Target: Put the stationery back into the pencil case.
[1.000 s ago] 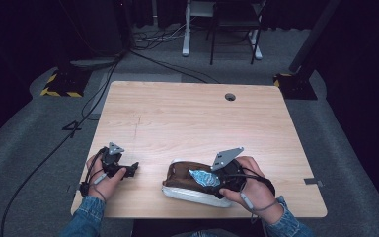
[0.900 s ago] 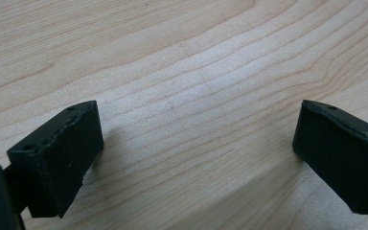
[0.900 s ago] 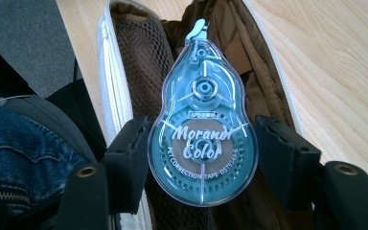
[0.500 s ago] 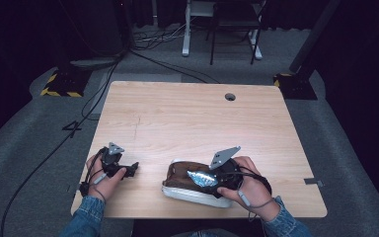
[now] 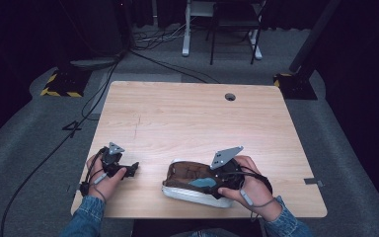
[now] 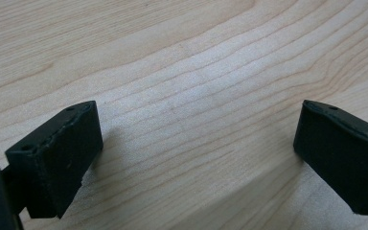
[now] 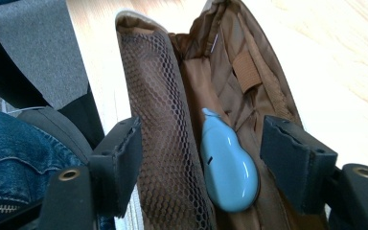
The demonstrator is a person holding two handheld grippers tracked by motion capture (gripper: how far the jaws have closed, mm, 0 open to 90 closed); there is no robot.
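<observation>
My right hand-held gripper [image 7: 201, 158], jaws just opening, straddles the blue case [image 7: 227, 165] inside the pouch [image 7: 167, 110]; I should lift straight out, left hand-held gripper [image 6: 196, 153] idle, released.

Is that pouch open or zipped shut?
Open: the pouch gapes, showing its brown lining, a mesh pocket and a blue object inside.

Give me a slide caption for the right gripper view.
Right gripper open over a brown pouch, pale blue object lying inside.
</observation>
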